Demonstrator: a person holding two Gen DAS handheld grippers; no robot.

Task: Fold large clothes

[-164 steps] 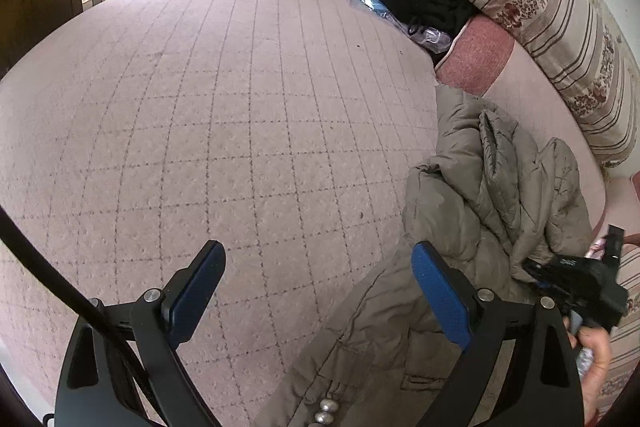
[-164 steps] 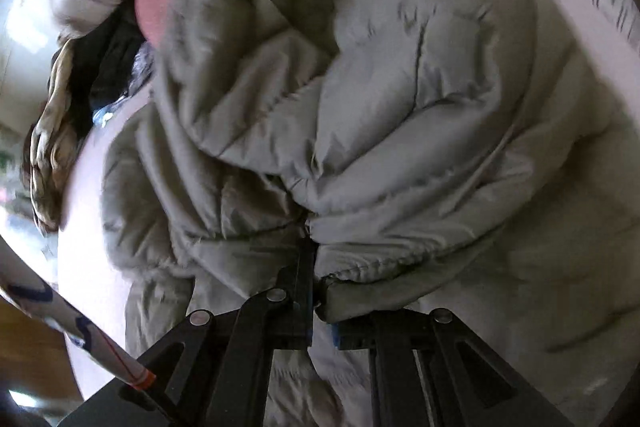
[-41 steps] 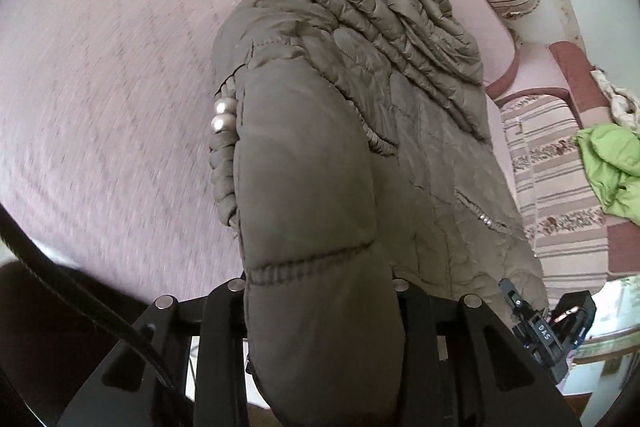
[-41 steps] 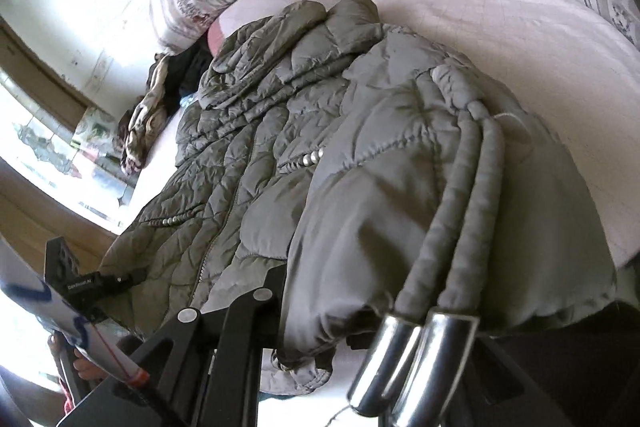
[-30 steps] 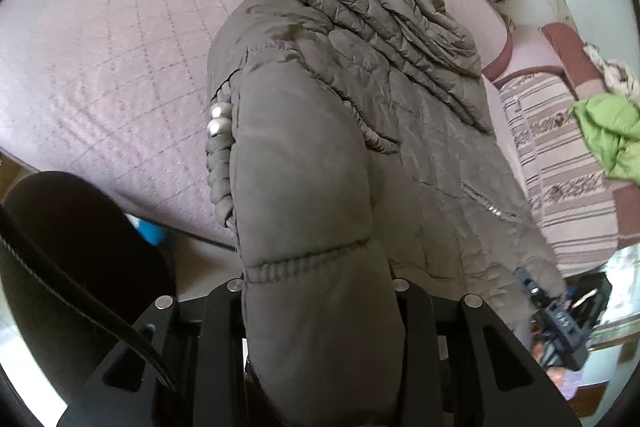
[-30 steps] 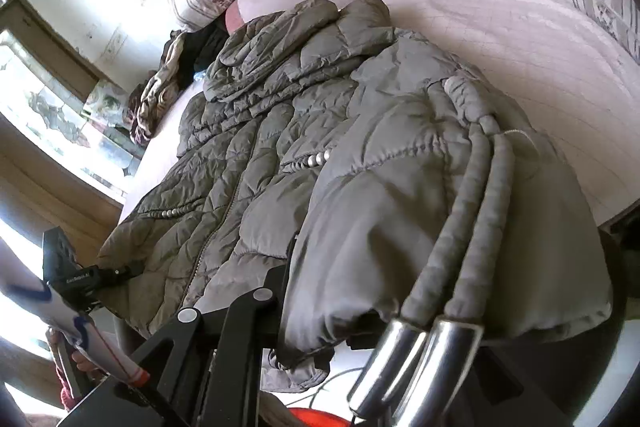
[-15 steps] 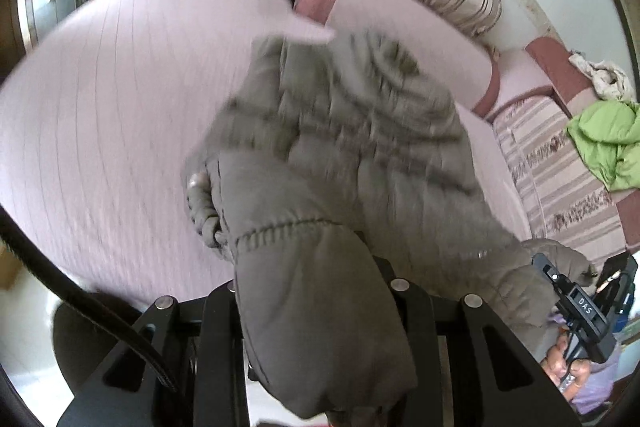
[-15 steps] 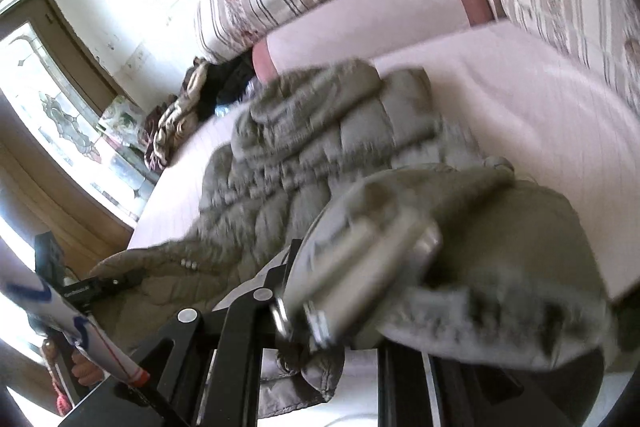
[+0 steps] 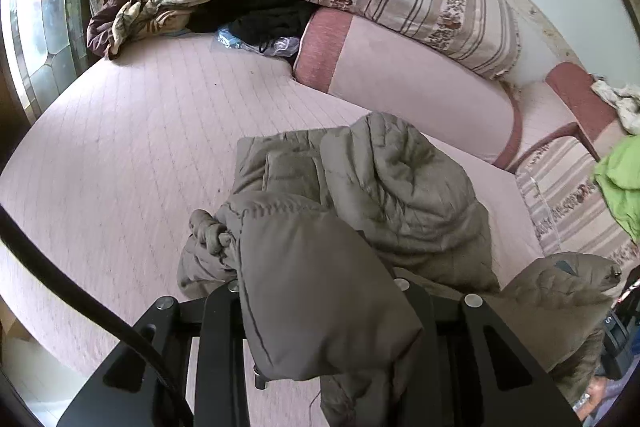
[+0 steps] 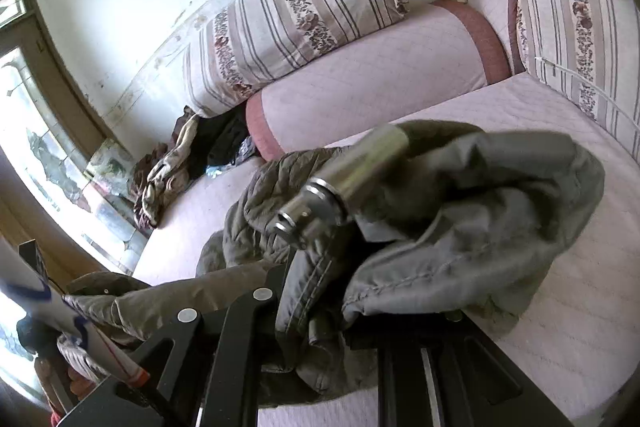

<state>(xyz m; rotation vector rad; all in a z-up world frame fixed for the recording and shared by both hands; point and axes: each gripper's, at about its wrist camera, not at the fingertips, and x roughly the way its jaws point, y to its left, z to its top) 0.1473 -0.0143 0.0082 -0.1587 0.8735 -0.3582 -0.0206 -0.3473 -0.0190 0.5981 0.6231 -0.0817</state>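
Jaws of left gripper (image 9: 320,311) are clamped on a padded edge of the olive jacket (image 9: 404,195); right gripper (image 10: 320,315) likewise pinches jacket fabric, jaws nearly shut. Jacket is bunched on the pink bed (image 9: 132,131), lower part lifted toward collar. Judged mid first fold; flattening and remaining folds left.

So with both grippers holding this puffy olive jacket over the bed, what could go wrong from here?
The olive jacket is bunched rather than flat, so the fold may land crooked. The left gripper and the right gripper each pinch thick, slippery padding, which could slide out. The metal cord ends swing loose near the right gripper and may snag.
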